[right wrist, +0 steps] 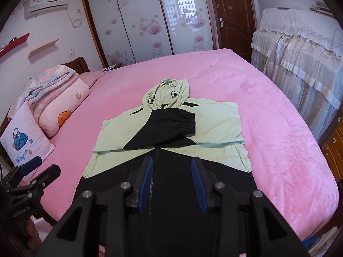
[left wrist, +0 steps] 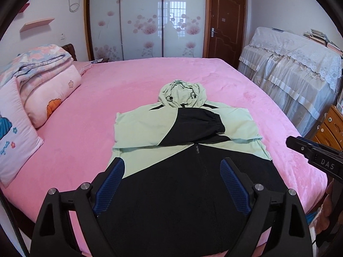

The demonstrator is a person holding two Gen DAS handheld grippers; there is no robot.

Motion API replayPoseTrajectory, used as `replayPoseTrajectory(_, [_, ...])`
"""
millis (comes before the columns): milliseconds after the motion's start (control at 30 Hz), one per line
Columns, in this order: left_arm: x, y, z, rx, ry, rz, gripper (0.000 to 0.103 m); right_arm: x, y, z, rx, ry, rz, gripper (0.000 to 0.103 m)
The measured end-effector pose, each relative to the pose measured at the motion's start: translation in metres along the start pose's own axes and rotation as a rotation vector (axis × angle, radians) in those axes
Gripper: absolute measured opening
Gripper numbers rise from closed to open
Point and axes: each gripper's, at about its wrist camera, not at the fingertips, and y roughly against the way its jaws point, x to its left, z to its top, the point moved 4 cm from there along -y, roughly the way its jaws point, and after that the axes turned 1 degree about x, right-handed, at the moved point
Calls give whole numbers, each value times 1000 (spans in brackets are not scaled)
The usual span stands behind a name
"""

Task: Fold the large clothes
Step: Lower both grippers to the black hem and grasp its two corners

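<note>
A light-green and black hooded jacket (left wrist: 150, 126) lies flat on the pink bed (left wrist: 139, 75), hood far, hem near. Both sleeves are folded across the chest, the black cuff (left wrist: 216, 123) on top. My left gripper (left wrist: 172, 171) is open and empty, hovering above the black lower part. My right gripper (right wrist: 172, 167) is open and empty, hovering above the jacket (right wrist: 133, 130) near its zipper. The right gripper also shows at the right edge of the left wrist view (left wrist: 317, 152); the left one shows at the lower left of the right wrist view (right wrist: 32, 177).
Pillows and a folded quilt (left wrist: 42, 81) are stacked at the bed's left. A lace-covered piece of furniture (left wrist: 295, 70) and wooden drawers (left wrist: 330, 126) stand to the right. Sliding wardrobe doors (left wrist: 145, 19) and a brown door (left wrist: 227, 25) are behind the bed.
</note>
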Motion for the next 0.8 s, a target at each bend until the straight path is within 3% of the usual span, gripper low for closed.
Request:
replayPoseTrajectory(267, [28, 2, -48, 18, 49, 19, 92, -18, 9, -44, 5, 29, 12, 38])
replayPoseTrajectory(600, [71, -27, -108, 151, 70, 17, 92, -62, 11, -89, 53, 72, -48, 38])
replayPoseTrajectory(800, [112, -53, -147, 245, 103, 58, 92, -96, -10, -112, 128, -13, -61, 44])
